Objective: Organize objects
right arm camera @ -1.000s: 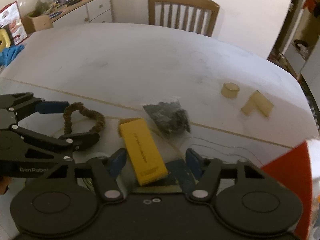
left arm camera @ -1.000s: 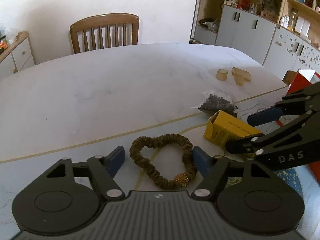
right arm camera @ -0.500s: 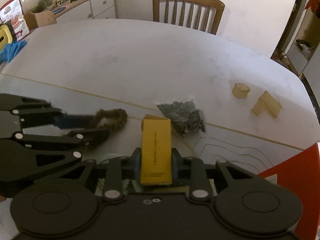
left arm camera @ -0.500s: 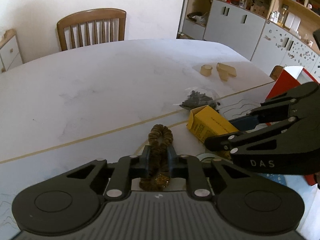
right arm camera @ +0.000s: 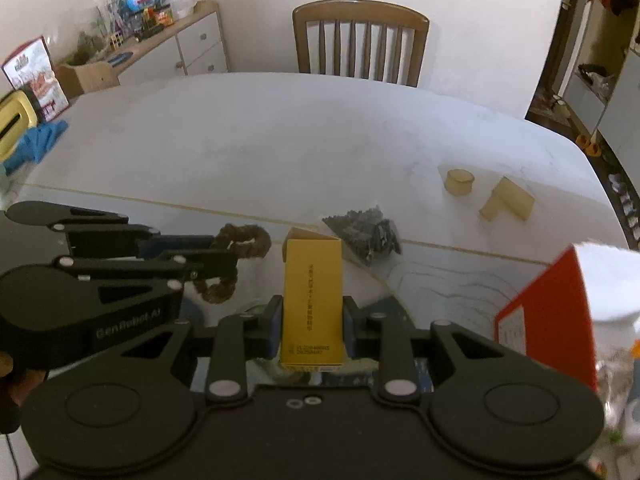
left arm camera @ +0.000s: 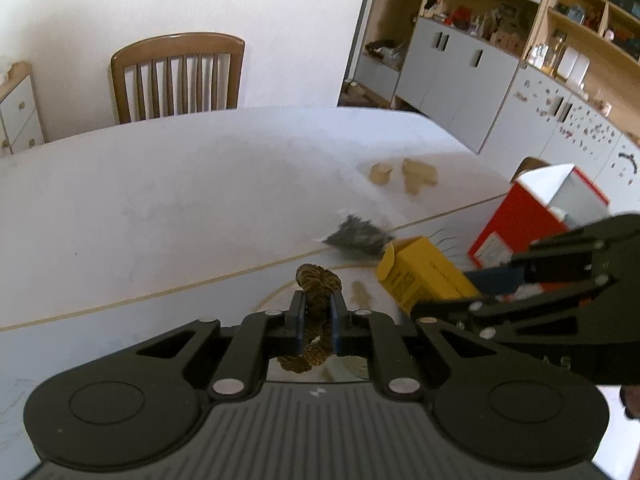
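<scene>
The left gripper [left arm camera: 316, 322] is clamped on a brown ruffled fabric scrunchie [left arm camera: 318, 280], squeezed into a narrow loop pointing forward. The right gripper [right arm camera: 312, 320] pinches a yellow cardboard box [right arm camera: 312, 296] across its width, long axis pointing away. A red open-topped carton [right arm camera: 536, 312] stands just right of the box, nearer the right gripper.

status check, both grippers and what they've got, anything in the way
Left hand-held gripper shut on brown scrunchie. Right hand-held gripper shut on yellow box. Red box close right, dark bag ahead.
</scene>
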Demonstrator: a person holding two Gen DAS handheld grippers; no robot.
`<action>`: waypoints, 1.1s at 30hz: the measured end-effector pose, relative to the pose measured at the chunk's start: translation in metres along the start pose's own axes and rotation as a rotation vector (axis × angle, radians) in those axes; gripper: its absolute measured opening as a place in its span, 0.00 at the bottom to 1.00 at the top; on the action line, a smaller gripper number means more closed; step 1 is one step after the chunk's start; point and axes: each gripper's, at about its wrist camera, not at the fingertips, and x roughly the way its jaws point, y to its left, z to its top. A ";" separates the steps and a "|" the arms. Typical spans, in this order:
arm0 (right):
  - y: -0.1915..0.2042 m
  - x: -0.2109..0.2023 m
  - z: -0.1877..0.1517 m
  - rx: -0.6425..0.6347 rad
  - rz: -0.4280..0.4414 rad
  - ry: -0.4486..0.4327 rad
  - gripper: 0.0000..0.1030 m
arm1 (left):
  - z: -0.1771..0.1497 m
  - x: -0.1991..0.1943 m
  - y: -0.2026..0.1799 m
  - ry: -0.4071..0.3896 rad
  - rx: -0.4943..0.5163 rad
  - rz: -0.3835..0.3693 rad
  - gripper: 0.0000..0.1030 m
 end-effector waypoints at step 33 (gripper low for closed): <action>-0.108 -0.178 -0.072 0.141 -0.011 -0.189 0.27 | 0.015 -0.101 -0.152 -0.077 0.056 -0.093 0.11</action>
